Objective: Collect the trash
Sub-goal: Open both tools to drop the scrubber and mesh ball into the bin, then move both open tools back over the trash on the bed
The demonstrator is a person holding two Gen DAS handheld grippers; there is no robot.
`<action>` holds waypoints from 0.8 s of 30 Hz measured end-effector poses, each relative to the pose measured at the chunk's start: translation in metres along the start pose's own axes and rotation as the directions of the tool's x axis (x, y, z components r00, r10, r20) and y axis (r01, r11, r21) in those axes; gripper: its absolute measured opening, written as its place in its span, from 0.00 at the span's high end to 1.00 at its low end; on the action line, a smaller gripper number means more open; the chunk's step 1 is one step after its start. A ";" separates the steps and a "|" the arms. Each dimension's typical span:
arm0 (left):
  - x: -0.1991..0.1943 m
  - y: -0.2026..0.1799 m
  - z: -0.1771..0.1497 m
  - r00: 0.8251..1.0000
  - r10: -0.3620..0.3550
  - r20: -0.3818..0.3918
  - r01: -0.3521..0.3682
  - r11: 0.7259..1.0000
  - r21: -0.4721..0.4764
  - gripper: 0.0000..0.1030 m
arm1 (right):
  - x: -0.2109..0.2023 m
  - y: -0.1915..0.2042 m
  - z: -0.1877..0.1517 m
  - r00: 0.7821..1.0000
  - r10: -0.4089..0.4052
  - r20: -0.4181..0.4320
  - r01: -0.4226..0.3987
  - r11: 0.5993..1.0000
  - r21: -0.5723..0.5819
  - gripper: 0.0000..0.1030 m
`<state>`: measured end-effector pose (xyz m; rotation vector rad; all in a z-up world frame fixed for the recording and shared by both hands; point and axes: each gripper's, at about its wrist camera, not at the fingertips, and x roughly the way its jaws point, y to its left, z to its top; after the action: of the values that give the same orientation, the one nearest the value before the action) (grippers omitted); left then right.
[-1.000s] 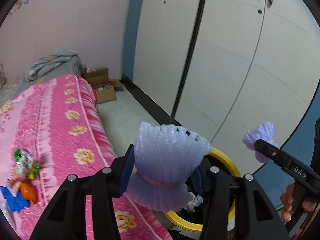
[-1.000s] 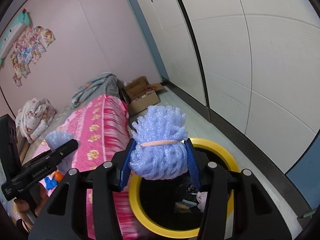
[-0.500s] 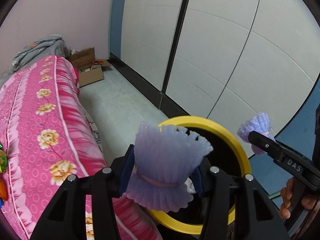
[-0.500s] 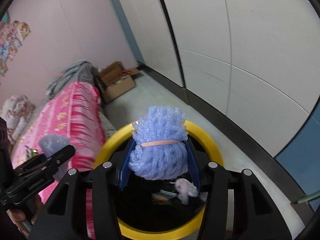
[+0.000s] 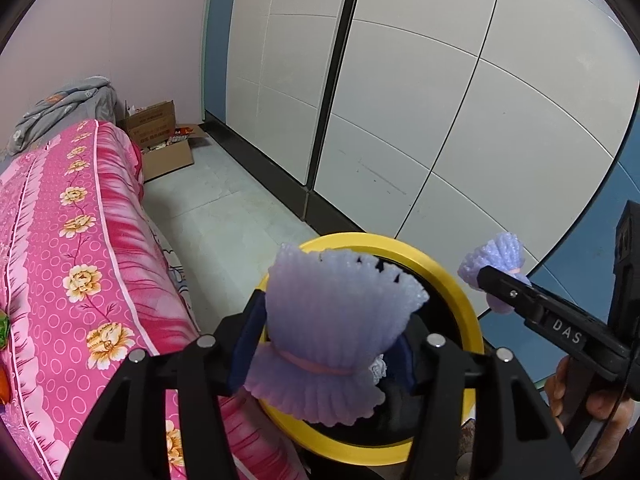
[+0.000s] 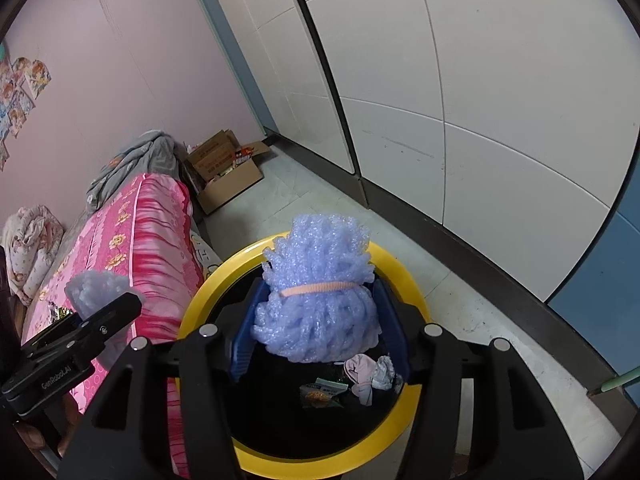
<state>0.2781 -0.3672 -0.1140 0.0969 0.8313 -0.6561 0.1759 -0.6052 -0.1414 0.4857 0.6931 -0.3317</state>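
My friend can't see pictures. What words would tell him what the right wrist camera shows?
A purple foam net bundle tied with a pink band sits between the right gripper's blue pads, whose jaws have just been opening, right above a yellow-rimmed trash bin that already holds scraps. At left, the left gripper carries another foam bundle beside a pink flowered bed.
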 end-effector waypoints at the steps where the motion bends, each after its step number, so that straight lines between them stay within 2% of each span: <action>1: 0.000 0.000 0.000 1.000 -0.004 -0.003 0.004 1.000 -0.003 0.43 | -0.001 -0.001 0.000 1.000 -0.005 0.004 0.005 1.000 0.004 0.44; 3: -0.001 0.000 -0.001 1.000 -0.006 -0.003 0.006 1.000 -0.007 0.33 | -0.005 -0.005 -0.001 1.000 -0.010 0.008 0.010 1.000 0.015 0.40; 9: -0.007 -0.003 -0.001 1.000 -0.001 0.006 0.001 1.000 0.006 0.22 | -0.009 -0.013 -0.005 1.000 -0.022 0.004 0.022 0.999 0.044 0.34; 17: -0.030 0.014 0.000 0.998 0.037 0.044 -0.037 0.999 -0.011 0.19 | -0.026 -0.012 -0.005 0.999 -0.024 0.042 0.022 0.999 0.039 0.33; 24: -0.081 0.045 0.007 0.988 0.091 0.122 -0.084 0.994 -0.065 0.19 | -0.048 0.011 0.005 0.997 0.014 0.081 -0.014 1.000 0.000 0.32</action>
<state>0.2690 -0.2929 -0.0585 0.0376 0.7214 -0.5486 0.1483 -0.5923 -0.1019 0.4745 0.6108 -0.3369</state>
